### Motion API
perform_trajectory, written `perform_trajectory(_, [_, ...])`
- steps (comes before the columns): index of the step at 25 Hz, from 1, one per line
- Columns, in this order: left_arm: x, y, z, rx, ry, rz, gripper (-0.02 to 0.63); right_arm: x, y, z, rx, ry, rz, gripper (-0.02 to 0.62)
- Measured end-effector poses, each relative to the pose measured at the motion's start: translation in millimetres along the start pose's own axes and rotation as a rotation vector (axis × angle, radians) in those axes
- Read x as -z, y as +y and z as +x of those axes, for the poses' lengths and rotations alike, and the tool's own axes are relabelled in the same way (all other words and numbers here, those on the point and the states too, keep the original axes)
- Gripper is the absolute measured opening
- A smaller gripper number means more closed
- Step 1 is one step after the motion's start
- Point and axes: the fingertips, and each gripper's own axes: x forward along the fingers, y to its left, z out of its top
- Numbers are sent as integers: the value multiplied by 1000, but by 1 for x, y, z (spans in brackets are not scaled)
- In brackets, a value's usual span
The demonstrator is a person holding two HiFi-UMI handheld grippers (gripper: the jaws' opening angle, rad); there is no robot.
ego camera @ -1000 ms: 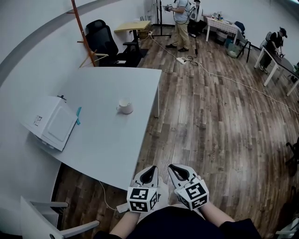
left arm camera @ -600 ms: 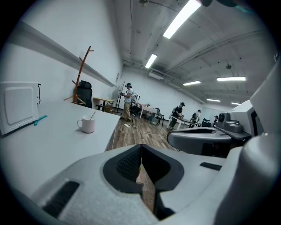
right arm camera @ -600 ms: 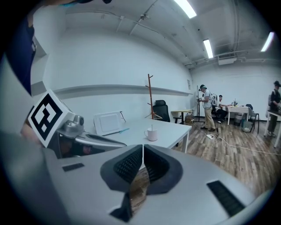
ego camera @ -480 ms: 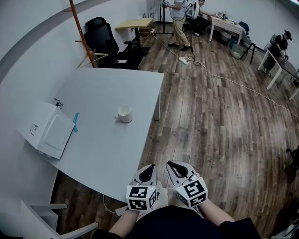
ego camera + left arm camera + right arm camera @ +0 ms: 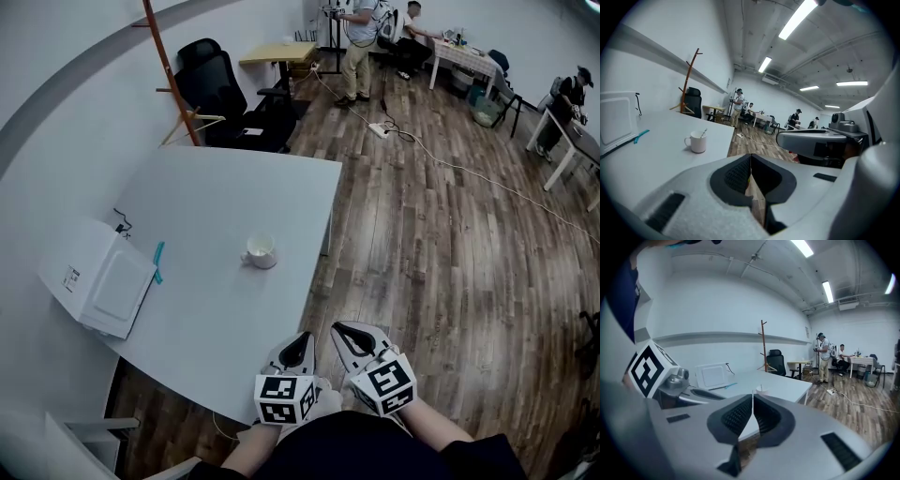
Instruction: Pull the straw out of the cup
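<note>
A white cup with a handle stands on the white table, near its right edge. In the left gripper view a thin straw leans out of the cup. The right gripper view shows the cup small, just above the jaw tips. My left gripper and right gripper hover side by side off the table's near corner, well short of the cup. Both are shut with nothing between the jaws, as the left gripper and right gripper show in their own views.
A white box-like appliance sits at the table's left edge beside a teal pen. Beyond the table are a black office chair and a wooden coat stand. People stand at far desks. A cable crosses the wood floor.
Both grippers and the head view have advanced toward the table, so the cup and table sit lower and nearer in the picture. The jaws stayed shut.
</note>
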Motion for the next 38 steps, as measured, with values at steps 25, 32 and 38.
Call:
perform_trajectory(25, [-22, 117, 21, -164, -43, -95, 18, -17, -2, 118, -122, 34, -45, 34])
perform_trajectory(32, [-27, 142, 38, -216, -55, -137, 18, -20, -11, 154, -185, 64, -78, 34])
perform_trajectory(38, [-25, 157, 55, -247, -38, -168, 18, -19, -17, 181, -240, 84, -82, 59])
